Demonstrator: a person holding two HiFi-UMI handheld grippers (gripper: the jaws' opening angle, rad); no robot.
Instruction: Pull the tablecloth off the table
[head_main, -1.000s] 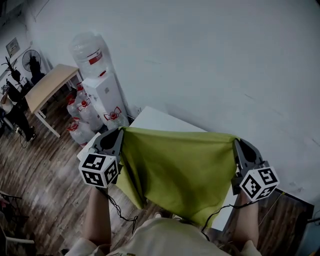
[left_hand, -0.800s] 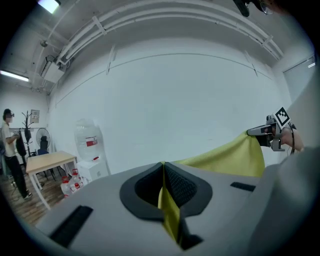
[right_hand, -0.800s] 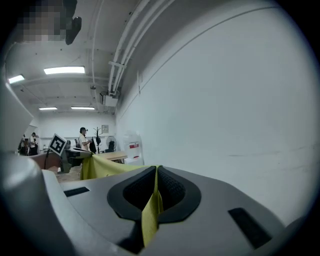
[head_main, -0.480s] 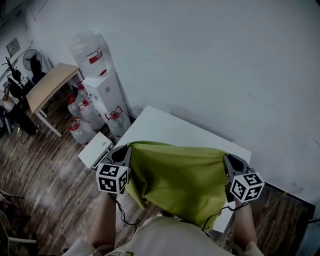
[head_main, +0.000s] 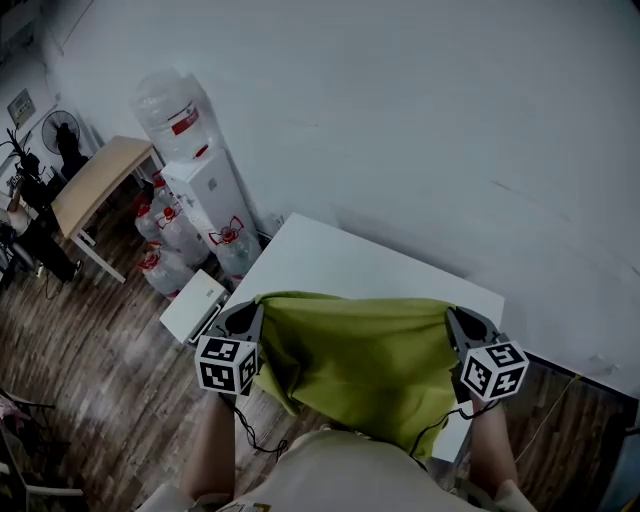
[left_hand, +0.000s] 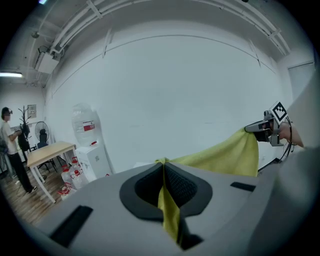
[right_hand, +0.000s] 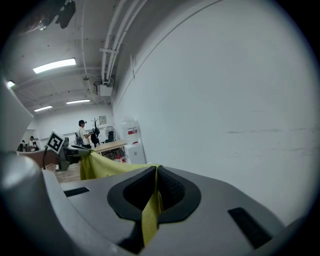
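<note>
A yellow-green tablecloth (head_main: 355, 355) hangs stretched between my two grippers, lifted above the near part of the white table (head_main: 330, 265). My left gripper (head_main: 256, 306) is shut on the cloth's left corner, and cloth (left_hand: 167, 210) shows pinched between its jaws in the left gripper view. My right gripper (head_main: 450, 315) is shut on the right corner; cloth (right_hand: 150, 212) sits clamped between its jaws in the right gripper view. The cloth sags down toward my body. The far part of the tabletop is bare.
A water dispenser (head_main: 200, 185) with several water bottles (head_main: 165, 235) stands left of the table by the white wall. A wooden desk (head_main: 95, 185) is farther left, with a person (head_main: 25, 215) beside it. A white box (head_main: 190, 305) lies on the wood floor.
Both grippers have pulled the cloth back toward me and moved closer together. More of the white tabletop is uncovered now.
</note>
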